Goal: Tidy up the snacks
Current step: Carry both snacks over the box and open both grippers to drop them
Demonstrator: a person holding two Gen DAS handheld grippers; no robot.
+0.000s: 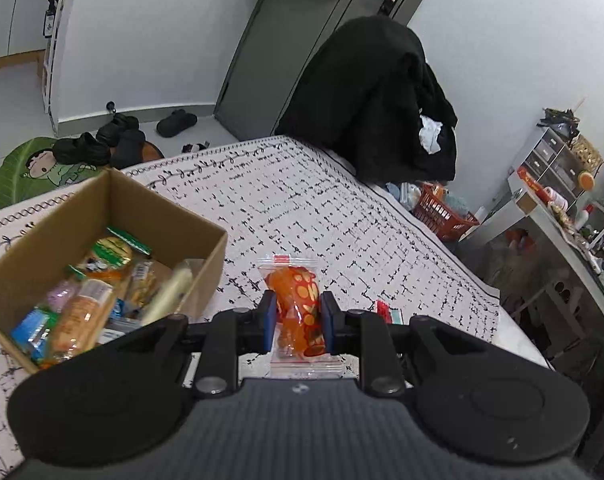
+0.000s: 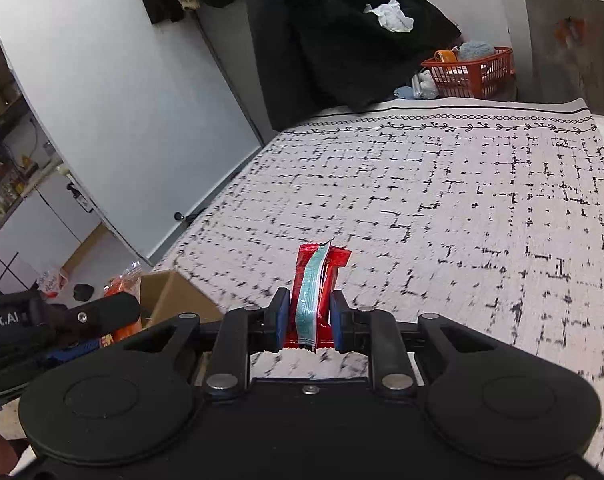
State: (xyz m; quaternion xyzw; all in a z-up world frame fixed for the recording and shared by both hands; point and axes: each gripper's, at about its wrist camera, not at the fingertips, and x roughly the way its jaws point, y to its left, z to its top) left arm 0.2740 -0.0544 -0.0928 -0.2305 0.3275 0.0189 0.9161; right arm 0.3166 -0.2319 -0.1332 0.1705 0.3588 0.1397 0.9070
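My left gripper (image 1: 298, 312) is shut on an orange snack in a clear wrapper (image 1: 296, 304), held above the patterned tablecloth just right of a cardboard box (image 1: 174, 216). The box holds several wrapped snacks (image 1: 82, 308). My right gripper (image 2: 309, 314) is shut on a red and teal snack packet (image 2: 316, 284), held upright above the cloth. In the right wrist view the box corner (image 2: 170, 292) and the left gripper's body (image 2: 62, 320) show at lower left. The red and teal packet also shows in the left wrist view (image 1: 388, 312), right of the left fingers.
The white tablecloth with black marks (image 2: 442, 200) covers the table. A chair draped in black clothing (image 1: 378, 96) stands at the far edge. A red basket (image 1: 442, 212) and a cluttered shelf (image 1: 554, 196) lie to the right. Shoes (image 1: 102, 140) sit on the floor.
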